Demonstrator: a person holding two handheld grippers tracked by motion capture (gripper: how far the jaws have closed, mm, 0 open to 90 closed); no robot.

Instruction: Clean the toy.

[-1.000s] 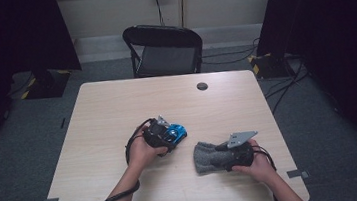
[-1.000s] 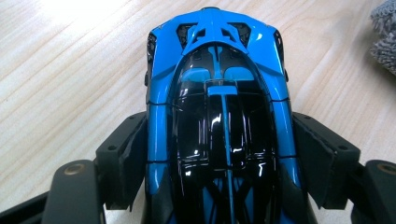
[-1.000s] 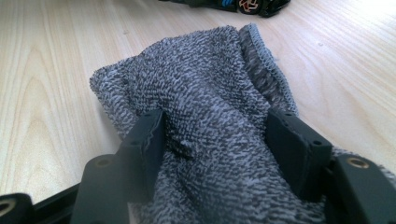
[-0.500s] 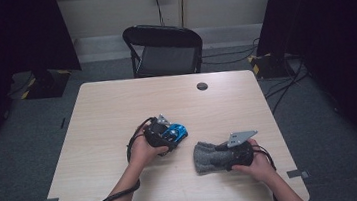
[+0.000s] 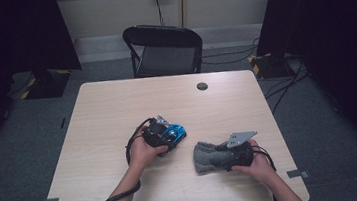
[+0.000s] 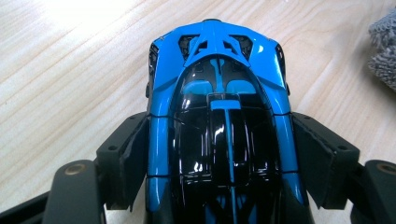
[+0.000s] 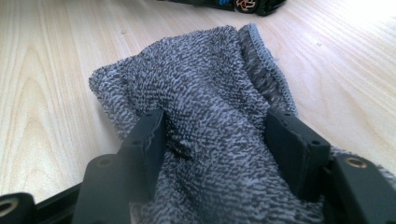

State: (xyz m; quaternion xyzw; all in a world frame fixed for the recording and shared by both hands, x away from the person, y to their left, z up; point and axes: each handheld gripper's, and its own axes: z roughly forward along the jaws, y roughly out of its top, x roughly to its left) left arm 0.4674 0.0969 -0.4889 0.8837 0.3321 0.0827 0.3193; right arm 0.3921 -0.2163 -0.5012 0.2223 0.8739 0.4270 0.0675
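The toy car is bright blue with a glossy black roof and a thin blue stripe down its middle. The cloth is a speckled grey, dark and pale flecks mixed, with a paler stitched edge. Both hand-held grippers have matt black jaws; the right hand-held gripper carries a grey plate. The worktop is pale wood grain. The chair is black.

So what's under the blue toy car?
The wooden table shows all around the blue toy car. The left hand-held gripper clamps its sides. Its wheels and underside are hidden.
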